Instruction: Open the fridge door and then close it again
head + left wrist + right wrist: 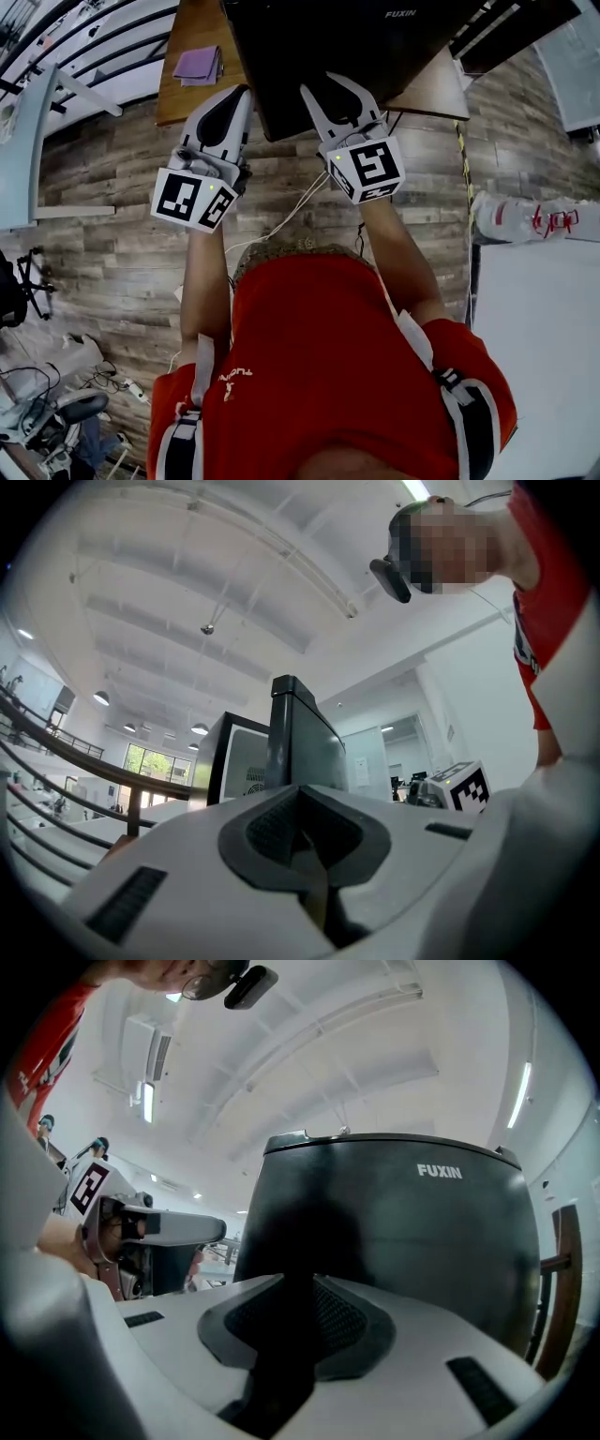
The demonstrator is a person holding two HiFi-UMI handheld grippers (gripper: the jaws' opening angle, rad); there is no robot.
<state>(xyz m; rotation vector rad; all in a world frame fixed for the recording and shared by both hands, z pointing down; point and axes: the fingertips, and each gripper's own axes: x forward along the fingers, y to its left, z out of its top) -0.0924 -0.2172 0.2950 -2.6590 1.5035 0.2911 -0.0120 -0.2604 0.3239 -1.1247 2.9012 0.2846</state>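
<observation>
- Black fridge [403, 1232] stands upright on a wooden table [187, 94], long axis vertical. Its door, with white FUXIN lettering [440, 1172] near the top edge, faces both sets of fingertips. Whether the door is flush or ajar cannot be told.
- left gripper [244, 91]: fingers [272, 827] pressed together, only a seam between them, nothing held. It is tilted a little upward. The fridge rises straight beyond the tips and is seen corner-on. Its pale side panel [239, 771] lies left of the tips, with the dark door slab just right of that.
- right gripper [321, 86]: fingers [342, 1321] stand a narrow gap apart, and the gap shows only the dark door face. It points level at the left half of the door, with the lettering up and right of the tips. No view settles whether the tips touch the door.
- The grippers are side by side, near each other.
- A purple cloth [198, 65] lies on the table, beyond and left of the left fingertips.
</observation>
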